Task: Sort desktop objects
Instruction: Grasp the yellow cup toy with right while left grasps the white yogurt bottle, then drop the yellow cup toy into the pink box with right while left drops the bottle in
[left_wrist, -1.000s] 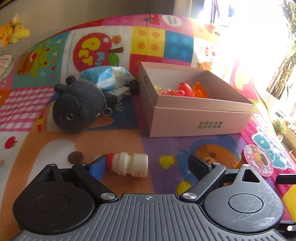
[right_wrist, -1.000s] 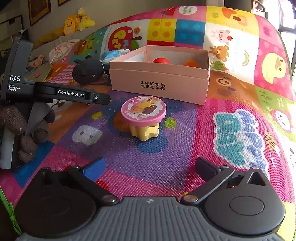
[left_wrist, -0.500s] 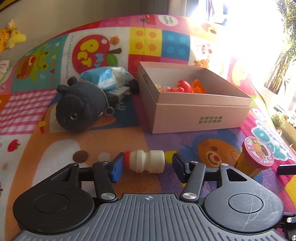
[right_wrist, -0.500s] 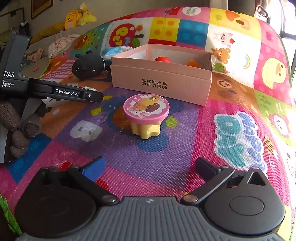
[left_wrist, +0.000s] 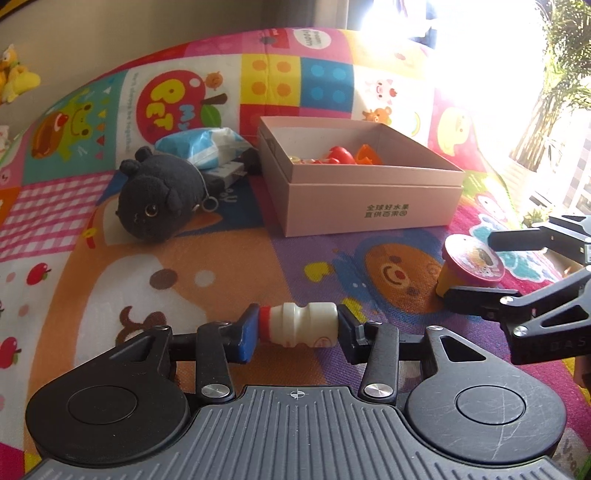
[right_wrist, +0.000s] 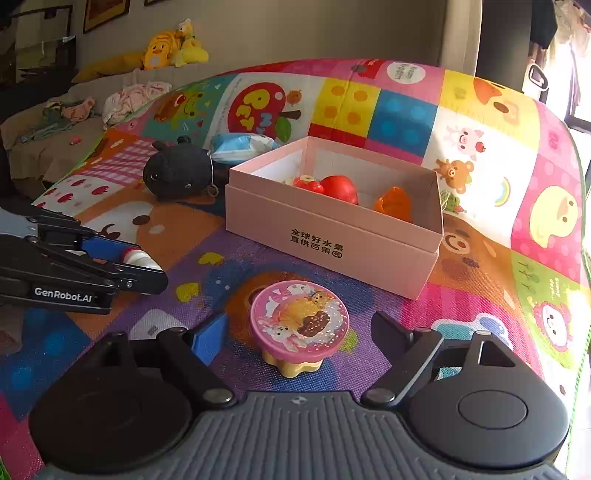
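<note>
My left gripper (left_wrist: 295, 328) is shut end to end on a small white yogurt bottle (left_wrist: 299, 325) with a red cap, lying sideways low over the play mat; it also shows in the right wrist view (right_wrist: 142, 258). My right gripper (right_wrist: 299, 338) is open, its fingers either side of a pink-lidded yellow cup (right_wrist: 299, 325), not touching it. That cup shows in the left wrist view (left_wrist: 469, 264). An open pink box (right_wrist: 332, 247) holds red and orange toys (right_wrist: 340, 188).
A black plush toy (left_wrist: 159, 195) lies left of the box (left_wrist: 369, 214), with a blue-white packet (left_wrist: 203, 146) and a small white box (left_wrist: 225, 173) behind it. The colourful play mat (left_wrist: 184, 266) covers the surface. A sofa with yellow plush toys (right_wrist: 166, 48) stands behind.
My left gripper closed on the yogurt bottle, which was lying free by its left finger. My right gripper moved forward so the pink-lidded cup now sits between its open fingers.
</note>
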